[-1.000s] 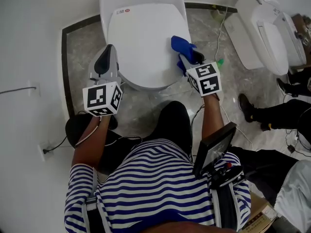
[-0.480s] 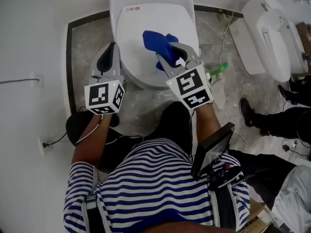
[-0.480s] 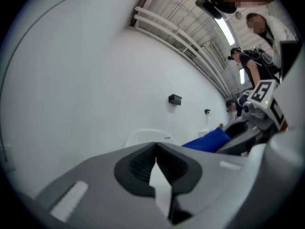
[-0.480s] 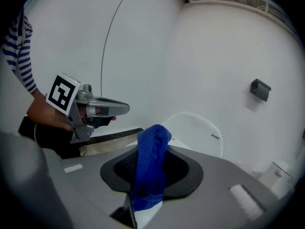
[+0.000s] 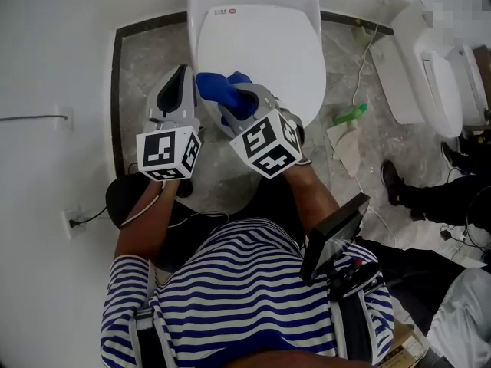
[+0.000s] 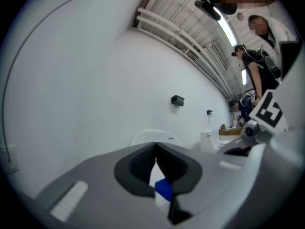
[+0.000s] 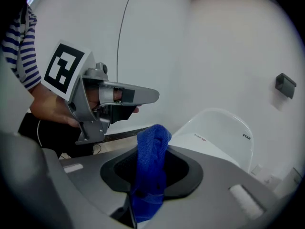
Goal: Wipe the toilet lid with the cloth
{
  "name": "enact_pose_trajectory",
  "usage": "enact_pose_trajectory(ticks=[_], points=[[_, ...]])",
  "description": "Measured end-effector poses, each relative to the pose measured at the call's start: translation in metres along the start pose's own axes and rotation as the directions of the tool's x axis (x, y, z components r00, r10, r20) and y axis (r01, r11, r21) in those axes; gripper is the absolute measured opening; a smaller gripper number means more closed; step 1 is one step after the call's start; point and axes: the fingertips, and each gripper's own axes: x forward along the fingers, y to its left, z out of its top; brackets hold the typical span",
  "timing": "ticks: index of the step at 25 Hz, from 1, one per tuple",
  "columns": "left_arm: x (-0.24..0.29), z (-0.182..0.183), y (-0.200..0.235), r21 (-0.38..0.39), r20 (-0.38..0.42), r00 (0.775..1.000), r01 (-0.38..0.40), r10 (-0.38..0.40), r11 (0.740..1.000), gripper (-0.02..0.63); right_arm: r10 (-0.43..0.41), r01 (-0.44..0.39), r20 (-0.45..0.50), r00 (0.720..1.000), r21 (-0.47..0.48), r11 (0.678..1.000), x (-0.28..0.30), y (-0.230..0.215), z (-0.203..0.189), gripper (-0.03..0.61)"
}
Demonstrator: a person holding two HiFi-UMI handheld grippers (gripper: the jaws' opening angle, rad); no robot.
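The right claw [image 5: 232, 102] pinches the blue cloth [image 5: 215, 87] against the toilet lid's [image 5: 261, 44] front edge for wiping; the left claw [image 5: 182, 79], closed and empty, stays clear beside it.

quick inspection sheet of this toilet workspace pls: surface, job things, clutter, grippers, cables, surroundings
surface: lid down, white, no marks seen
job's things: blue cloth at the lid's front corner
clutter: green item and pale rag on the floor beside the toilet
grippers: right gripper shut on cloth; left gripper shut, empty, beside the bowl
cables: white cord across the floor; black cable to wall socket
surroundings: second toilet, a bystander's shoe
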Motion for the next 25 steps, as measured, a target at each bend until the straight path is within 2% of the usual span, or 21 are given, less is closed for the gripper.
enact_pose_trajectory(ticks=[6, 17, 25], points=[[-0.004, 0.010, 0.006, 0.004, 0.002, 1.000, -0.010, 0.010, 1.000, 0.002, 0.028, -0.028, -0.028, 0.999, 0.003, 1.000, 0.015, 0.012, -0.006, 0.115], [-0.006, 0.014, 0.005, 0.005, 0.007, 1.000, -0.006, 0.006, 1.000, 0.002, 0.051, -0.050, -0.120, 0.991, 0.006, 0.999, 0.037, 0.024, -0.040, 0.116], [-0.003, 0.008, 0.000, 0.003, 0.006, 1.000, 0.003, -0.003, 1.000, 0.002, 0.047, -0.045, -0.128, 0.991, 0.012, 0.999, 0.035, 0.025, -0.052, 0.115]])
